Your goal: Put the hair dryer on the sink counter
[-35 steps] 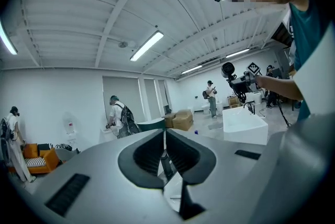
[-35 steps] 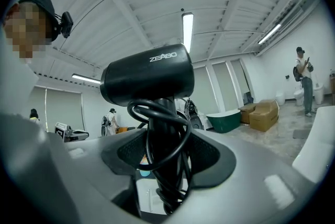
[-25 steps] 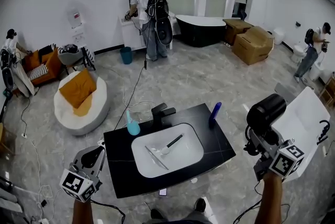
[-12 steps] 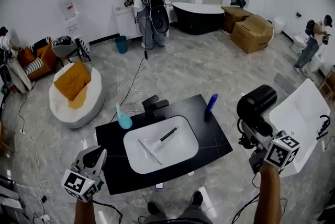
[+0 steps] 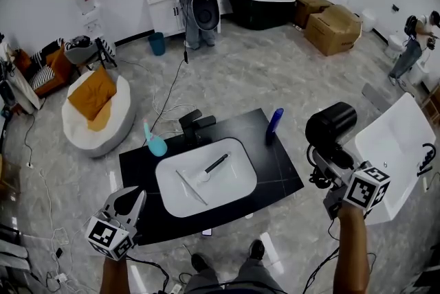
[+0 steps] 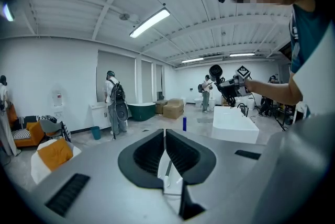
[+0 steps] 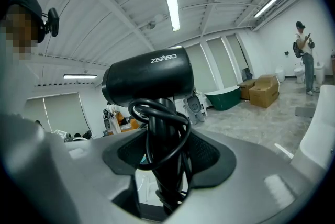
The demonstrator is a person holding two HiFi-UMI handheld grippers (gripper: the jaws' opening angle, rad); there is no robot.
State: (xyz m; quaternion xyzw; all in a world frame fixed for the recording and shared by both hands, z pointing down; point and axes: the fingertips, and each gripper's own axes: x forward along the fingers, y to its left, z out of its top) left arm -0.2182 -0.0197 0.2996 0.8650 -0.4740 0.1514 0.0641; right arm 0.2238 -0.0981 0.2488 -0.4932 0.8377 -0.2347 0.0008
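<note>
My right gripper [image 5: 328,161] is shut on the handle of a black hair dryer [image 5: 330,126], held upright in the air to the right of the black sink counter [image 5: 275,172]. In the right gripper view the hair dryer [image 7: 149,80] fills the middle, its cord coiled round the handle between the jaws of my right gripper [image 7: 163,155]. My left gripper [image 5: 127,205] hovers by the counter's front left corner, and in the left gripper view the left gripper [image 6: 165,152] shows its jaws together on nothing. A white basin [image 5: 237,189] set in the counter holds a brush and a thin stick.
On the counter stand a blue bottle [image 5: 275,122], a teal bottle [image 5: 157,145] and a black tap [image 5: 194,126]. A second white basin [image 5: 393,148] lies at the right. A white pouf with an orange cushion [image 5: 93,110], floor cables, cardboard boxes [image 5: 334,30] and people stand behind.
The view has shifted, so the counter sits further left and lower. My right gripper with the hair dryer has drifted slightly left toward the counter's right side. The left gripper has barely moved.
</note>
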